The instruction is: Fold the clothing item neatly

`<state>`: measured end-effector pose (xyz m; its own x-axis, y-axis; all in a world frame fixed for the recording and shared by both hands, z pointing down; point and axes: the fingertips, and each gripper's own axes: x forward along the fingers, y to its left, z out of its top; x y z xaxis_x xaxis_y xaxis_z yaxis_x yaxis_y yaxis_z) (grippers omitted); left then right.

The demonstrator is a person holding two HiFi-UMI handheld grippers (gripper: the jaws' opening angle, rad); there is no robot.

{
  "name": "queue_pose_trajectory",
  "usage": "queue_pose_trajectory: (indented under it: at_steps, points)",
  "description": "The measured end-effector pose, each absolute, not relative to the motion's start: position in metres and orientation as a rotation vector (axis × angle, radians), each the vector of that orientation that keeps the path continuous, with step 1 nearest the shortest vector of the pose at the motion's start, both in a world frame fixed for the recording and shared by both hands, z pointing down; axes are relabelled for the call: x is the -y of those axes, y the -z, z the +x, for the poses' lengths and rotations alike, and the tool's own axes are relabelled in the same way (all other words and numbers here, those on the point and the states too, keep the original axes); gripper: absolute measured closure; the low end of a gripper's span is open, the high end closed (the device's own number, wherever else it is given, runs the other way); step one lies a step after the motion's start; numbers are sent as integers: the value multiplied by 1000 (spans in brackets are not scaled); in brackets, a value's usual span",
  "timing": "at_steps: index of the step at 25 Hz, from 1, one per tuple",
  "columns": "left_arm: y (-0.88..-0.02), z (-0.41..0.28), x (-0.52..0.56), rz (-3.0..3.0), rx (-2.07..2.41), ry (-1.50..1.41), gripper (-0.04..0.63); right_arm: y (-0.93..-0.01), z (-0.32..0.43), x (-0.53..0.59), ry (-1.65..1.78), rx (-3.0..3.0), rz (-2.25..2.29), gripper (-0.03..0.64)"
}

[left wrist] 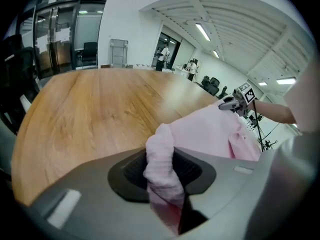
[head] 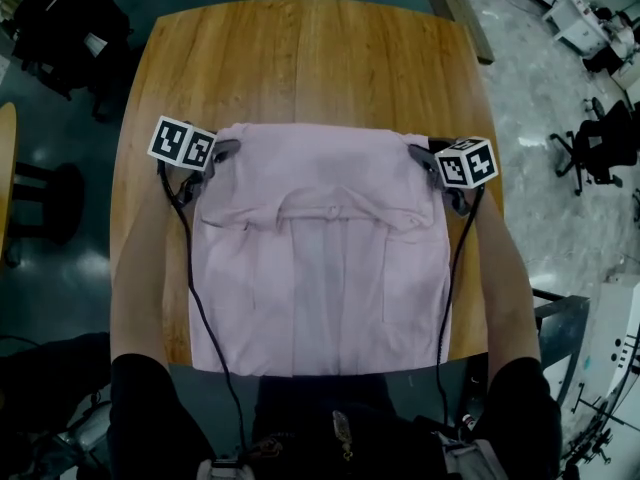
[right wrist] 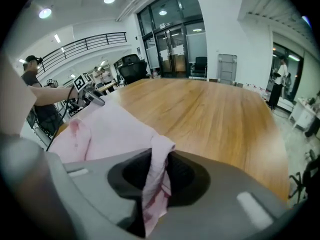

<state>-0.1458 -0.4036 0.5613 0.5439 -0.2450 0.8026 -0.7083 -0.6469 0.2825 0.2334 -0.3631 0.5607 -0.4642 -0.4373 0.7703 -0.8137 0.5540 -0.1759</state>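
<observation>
Lying spread on the wooden tabletop (head: 300, 58), the pink shirt (head: 320, 278) reaches the near edge. The left tool (head: 226, 151) is clamped on the shirt's far left corner; the right tool (head: 419, 155) is clamped on its far right corner.

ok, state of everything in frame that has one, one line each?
pink shirt: spread flat on the wooden table, collar showing, both far corners pinched.
left gripper: shut on the shirt's far left corner, a bunch of cloth between the jaws.
right gripper: shut on the shirt's far right corner, a fold of cloth between the jaws.
</observation>
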Motion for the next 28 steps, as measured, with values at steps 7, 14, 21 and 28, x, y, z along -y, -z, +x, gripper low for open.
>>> queue_pose_trajectory:
  at_steps: [7, 14, 21, 28]
  points:
    - [-481, -146, 443, 2339, 1009, -948, 476, -483, 242, 409, -479, 2162, 1219, 545]
    - [-395, -158, 441, 2497, 1124, -876, 476, -400, 236, 414, -300, 2240, 1327, 543]
    - [-388, -165, 363, 2656, 933, -898, 469, -386, 226, 346, -185, 2288, 1264, 543]
    - [-403, -166, 270, 2768, 716, -986, 469, -400, 223, 255, -118, 2225, 1245, 543]
